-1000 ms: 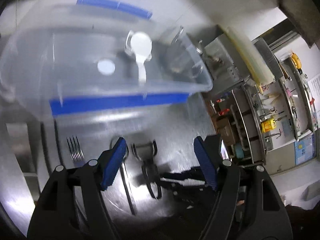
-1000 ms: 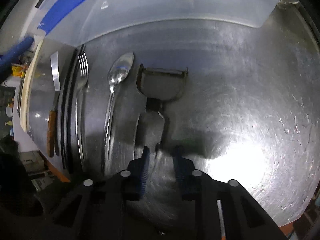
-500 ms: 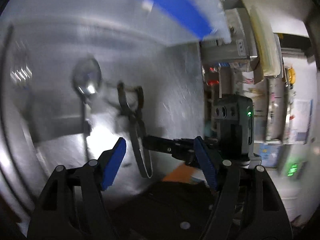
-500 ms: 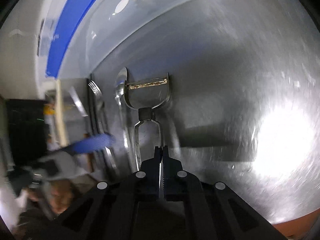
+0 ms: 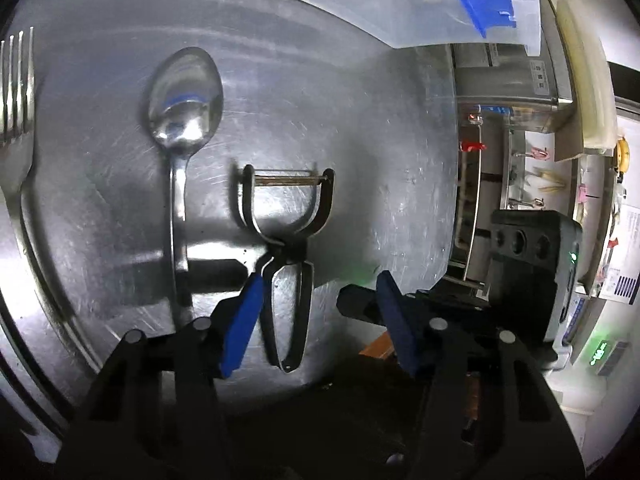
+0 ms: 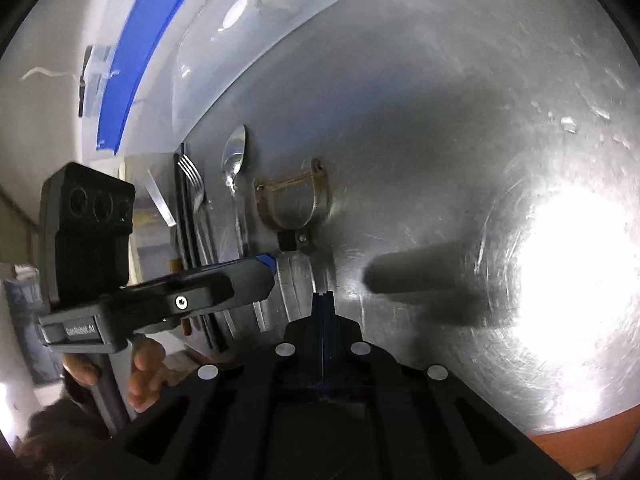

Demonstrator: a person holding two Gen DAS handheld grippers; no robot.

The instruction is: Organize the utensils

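We are on the peeler (image 5: 286,240) pickup: it lies on the counter (image 5: 380,160) beside the spoon (image 5: 182,120), our right gripper (image 6: 322,300) pinched on its handle, left gripper (image 5: 320,320) open around it; next, lift toward the bin (image 6: 168,40).

scratched brushed-metal table (image 5: 360,128), glossy metal spoon (image 5: 186,92), translucent plastic bin (image 6: 208,60)

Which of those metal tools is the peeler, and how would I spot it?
Start at the big clear bin with the blue band. Below it on the steel counter lie a fork, a spoon and the peeler. Only the peeler has a U-shaped head bridged by a thin blade.
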